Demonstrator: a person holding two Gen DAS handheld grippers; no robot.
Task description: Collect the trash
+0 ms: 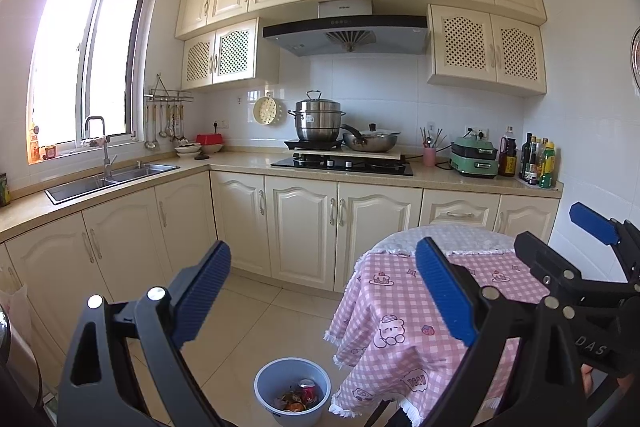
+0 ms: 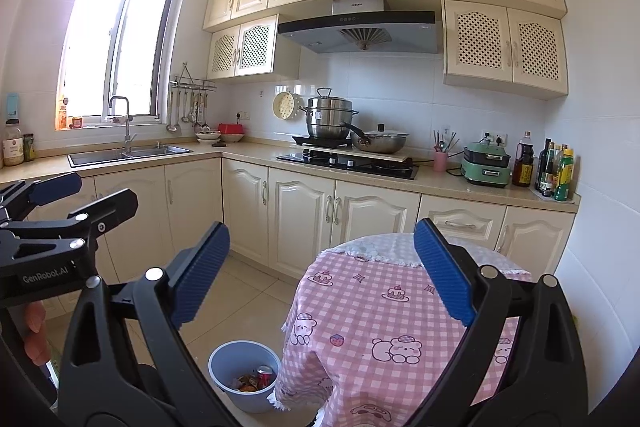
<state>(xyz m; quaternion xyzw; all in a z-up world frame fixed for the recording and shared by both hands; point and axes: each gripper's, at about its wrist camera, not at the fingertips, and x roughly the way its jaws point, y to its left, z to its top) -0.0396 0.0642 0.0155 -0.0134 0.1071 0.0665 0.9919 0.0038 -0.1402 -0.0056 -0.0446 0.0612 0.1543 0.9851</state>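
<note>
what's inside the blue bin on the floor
The blue bin holds a red soda can and orange snack wrappers. Anything beneath them is covered.

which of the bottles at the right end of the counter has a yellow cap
The green bottle at the front right of the group; the others beside it, including the tall soy sauce bottle, are dark.

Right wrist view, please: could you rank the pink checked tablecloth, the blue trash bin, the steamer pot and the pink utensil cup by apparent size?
1. pink checked tablecloth
2. blue trash bin
3. steamer pot, farther away, so its true size is unsure
4. pink utensil cup
</note>
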